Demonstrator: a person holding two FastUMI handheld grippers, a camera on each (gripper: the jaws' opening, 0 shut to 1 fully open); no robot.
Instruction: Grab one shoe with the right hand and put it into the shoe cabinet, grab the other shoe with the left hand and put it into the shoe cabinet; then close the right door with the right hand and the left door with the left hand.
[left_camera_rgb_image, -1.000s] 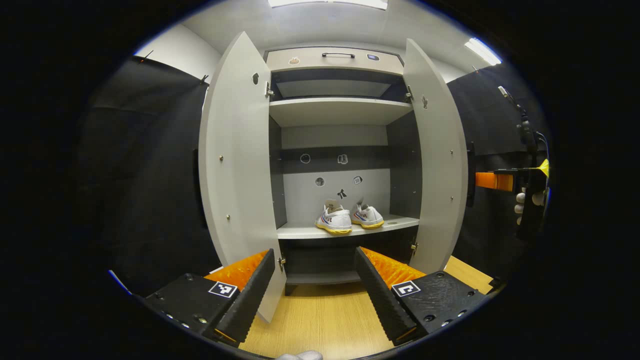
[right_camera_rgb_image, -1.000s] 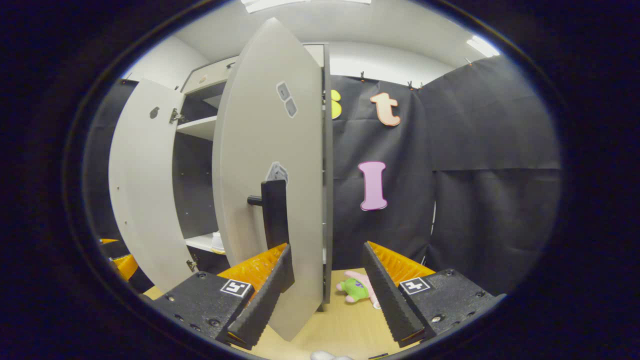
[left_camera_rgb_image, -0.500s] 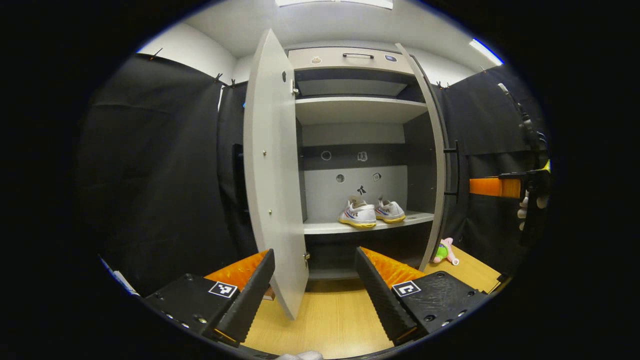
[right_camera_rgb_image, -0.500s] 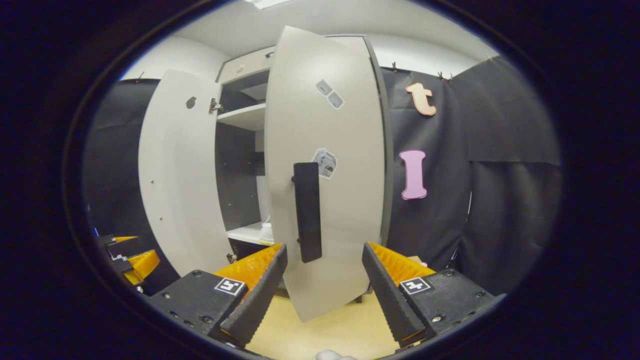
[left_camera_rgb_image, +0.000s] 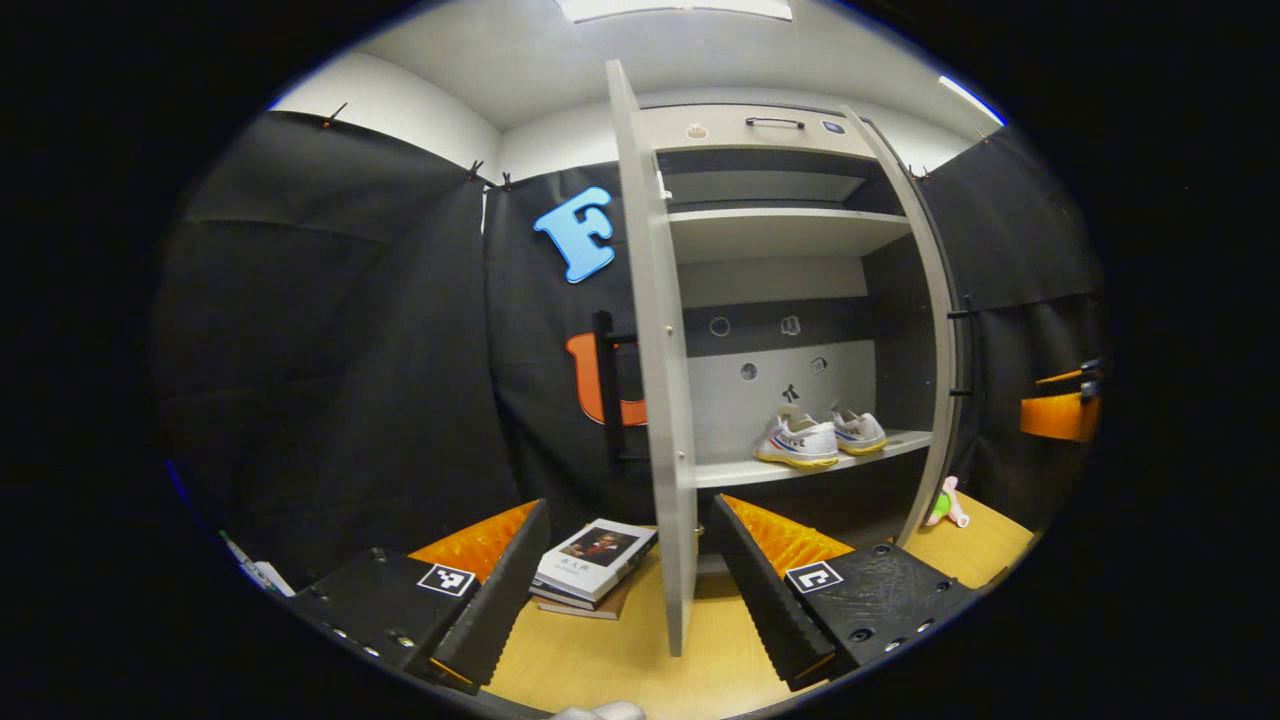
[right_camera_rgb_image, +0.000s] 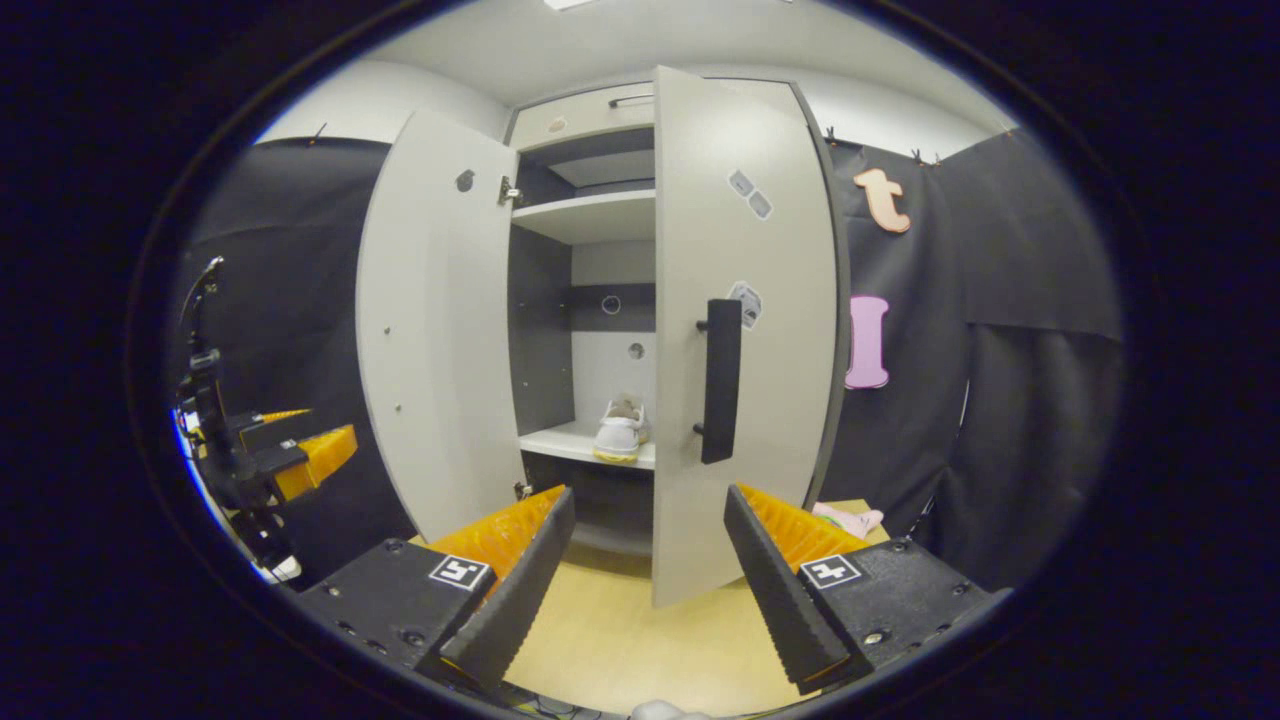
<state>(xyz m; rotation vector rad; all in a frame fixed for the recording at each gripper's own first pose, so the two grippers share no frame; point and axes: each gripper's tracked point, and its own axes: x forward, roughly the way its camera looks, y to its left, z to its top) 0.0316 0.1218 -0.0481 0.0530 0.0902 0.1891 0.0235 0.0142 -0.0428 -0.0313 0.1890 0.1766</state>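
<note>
Left gripper view: left gripper fingers apart, empty, edge of left door between them. Shoes on cabinet shelf. Risk: door sweeping into book beside it.

Right gripper view: right gripper fingers apart, empty, below right door, door ajar. Risk: weak push leaving it unlatched.

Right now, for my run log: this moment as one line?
shoes: on shelf | right door: part closed | left door: open | left gripper: open | right gripper: open

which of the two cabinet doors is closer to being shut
The right door, the one whose black handle faces the right gripper. It is swung most of the way across the opening, while the left door stands wide open.
</note>
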